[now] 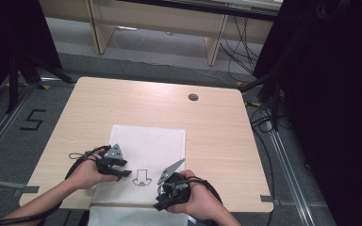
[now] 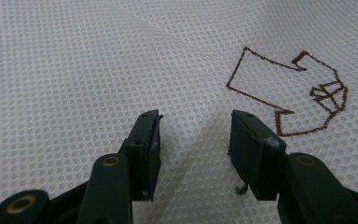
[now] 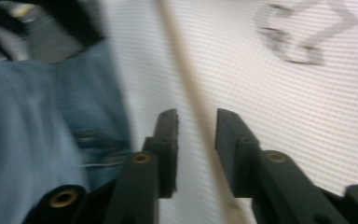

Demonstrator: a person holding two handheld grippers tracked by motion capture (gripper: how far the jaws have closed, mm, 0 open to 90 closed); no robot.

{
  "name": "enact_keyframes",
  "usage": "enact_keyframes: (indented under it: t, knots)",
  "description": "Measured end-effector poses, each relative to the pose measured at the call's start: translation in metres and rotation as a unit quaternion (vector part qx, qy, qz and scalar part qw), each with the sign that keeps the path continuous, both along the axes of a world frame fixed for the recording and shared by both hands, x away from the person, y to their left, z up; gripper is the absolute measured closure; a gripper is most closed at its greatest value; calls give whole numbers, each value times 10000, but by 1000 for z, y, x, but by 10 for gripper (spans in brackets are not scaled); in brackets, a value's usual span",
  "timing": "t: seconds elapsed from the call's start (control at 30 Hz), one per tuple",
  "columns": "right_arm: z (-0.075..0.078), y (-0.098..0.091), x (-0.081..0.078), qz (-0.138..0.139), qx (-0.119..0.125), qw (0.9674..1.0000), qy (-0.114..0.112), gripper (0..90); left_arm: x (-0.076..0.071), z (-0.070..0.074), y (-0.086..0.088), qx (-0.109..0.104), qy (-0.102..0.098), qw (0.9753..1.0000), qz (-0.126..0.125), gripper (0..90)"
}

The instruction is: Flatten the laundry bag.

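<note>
Both hand-held grippers stand over a white mesh cloth at the counter's near edge.

Left hand-held gripper: jaws parted, empty, resting low on the cloth beside its drawn brown outline. Right hand-held gripper: jaws part open, gripping nothing, astride the cloth's near hem where it overhangs the counter. Judged light, limp, perforated, likely to sag and crease; best pinched at hem or corners, one jaw beneath.
</note>
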State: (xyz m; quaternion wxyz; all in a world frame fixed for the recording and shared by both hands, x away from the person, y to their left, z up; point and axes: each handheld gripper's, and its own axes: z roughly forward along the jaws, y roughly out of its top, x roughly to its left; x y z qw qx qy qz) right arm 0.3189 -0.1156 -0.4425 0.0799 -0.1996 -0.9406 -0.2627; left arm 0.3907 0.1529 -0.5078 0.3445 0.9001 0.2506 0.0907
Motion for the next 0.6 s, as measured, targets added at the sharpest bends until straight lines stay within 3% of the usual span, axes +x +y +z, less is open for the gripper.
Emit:
enact_keyframes:
  t: [0.1,0.2,0.33,0.47,0.6]
  knots:
    - [-7,-11,12,-575,-475,9970,-220,856,0,-1,-3,-14,16,9999,148,530]
    - [-23,-20,23,-918,-744,9929,-97,900,1,0,-4,6,-40,9999,153,534]
    - [-38,-25,31,-1041,-1008,9894,-27,900,2,0,-5,-11,-35,9998,198,539]
    - [-38,-25,34,-1140,-1095,9874,-106,900,3,-1,-6,-49,0,9997,222,539]
    - [-38,-25,38,-1246,-1125,9857,-139,900,8,-1,-8,-11,-100,9997,220,540]
